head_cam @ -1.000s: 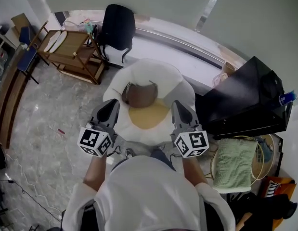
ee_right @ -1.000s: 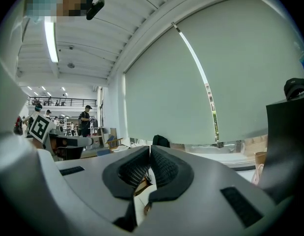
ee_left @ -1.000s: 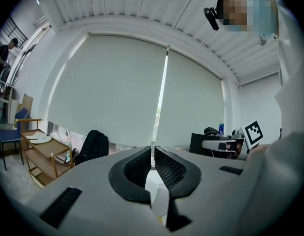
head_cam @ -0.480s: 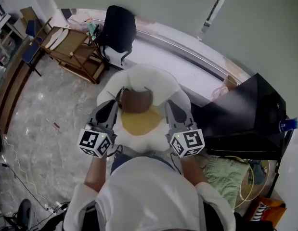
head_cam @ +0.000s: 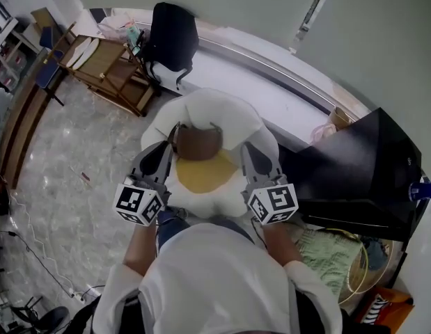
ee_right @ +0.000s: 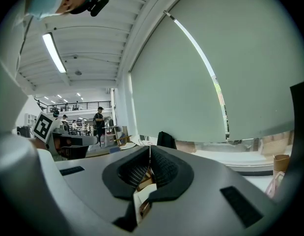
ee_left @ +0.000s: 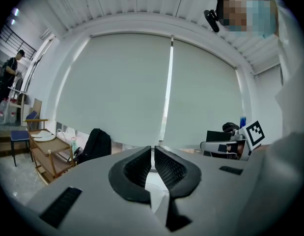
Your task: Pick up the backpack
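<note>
The black backpack (head_cam: 172, 37) stands upright against the low white ledge at the far end of the room, next to a wooden cart. It shows small in the left gripper view (ee_left: 95, 144) and in the right gripper view (ee_right: 166, 140). My left gripper (head_cam: 163, 148) and right gripper (head_cam: 251, 149) are held side by side in front of my body, pointing toward it and still well short of it. Both are shut with nothing between the pads; the left gripper (ee_left: 152, 151) and the right gripper (ee_right: 150, 151) show this close up.
A white seat shaped like a fried egg (head_cam: 208, 113), with a yellow and brown middle, lies between me and the backpack. The wooden cart (head_cam: 107, 68) stands left of the backpack. A black cabinet (head_cam: 354, 172) is at my right, with a green towel (head_cam: 333, 252) below it.
I have moved forward, so the egg-shaped seat and the backpack sit slightly nearer and the green towel has slid toward the lower edge. Both grippers stayed shut and empty.
</note>
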A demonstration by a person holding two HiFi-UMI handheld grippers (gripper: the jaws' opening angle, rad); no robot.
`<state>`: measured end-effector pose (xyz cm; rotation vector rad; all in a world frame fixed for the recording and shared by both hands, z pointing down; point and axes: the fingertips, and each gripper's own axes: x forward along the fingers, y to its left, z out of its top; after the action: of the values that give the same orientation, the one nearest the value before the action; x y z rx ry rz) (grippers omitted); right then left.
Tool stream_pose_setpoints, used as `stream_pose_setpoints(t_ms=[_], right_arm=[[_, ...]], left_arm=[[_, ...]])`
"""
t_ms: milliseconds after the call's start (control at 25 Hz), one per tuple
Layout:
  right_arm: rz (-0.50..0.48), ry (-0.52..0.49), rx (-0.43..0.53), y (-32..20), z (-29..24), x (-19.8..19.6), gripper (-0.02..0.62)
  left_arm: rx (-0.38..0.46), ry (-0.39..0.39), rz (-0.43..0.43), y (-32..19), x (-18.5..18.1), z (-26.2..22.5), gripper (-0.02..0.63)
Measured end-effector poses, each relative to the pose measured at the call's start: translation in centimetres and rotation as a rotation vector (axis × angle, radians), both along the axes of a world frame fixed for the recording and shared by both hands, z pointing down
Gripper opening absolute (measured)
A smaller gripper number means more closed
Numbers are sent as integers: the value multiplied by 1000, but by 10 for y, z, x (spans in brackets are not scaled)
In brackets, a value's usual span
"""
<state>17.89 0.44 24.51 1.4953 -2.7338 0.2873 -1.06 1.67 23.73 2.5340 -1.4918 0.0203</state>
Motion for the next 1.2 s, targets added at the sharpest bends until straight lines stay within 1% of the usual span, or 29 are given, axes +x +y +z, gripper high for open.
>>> stream_pose_setpoints(t_ms=[200, 400, 600, 840, 1040, 1200], right_arm=[[45, -9, 0, -11, 3, -9, 30], [104, -14, 6, -25, 7, -22, 31], [141, -12, -6, -41, 13, -52, 31], [161, 13, -20, -60, 23, -80, 31], [179, 19, -21, -75, 34, -87, 30], [200, 17, -24, -86, 44, -84, 31]], left_arm=[[-10, -9, 59, -19, -6, 6, 48], [-3, -8, 139, -44, -12, 8, 48], [-6, -17, 188, -69, -35, 11, 48], [-25, -15, 222, -90, -57, 24, 48], [-26, -24, 222, -107, -64, 40, 48], [-28, -14, 214, -116, -65, 50, 48]])
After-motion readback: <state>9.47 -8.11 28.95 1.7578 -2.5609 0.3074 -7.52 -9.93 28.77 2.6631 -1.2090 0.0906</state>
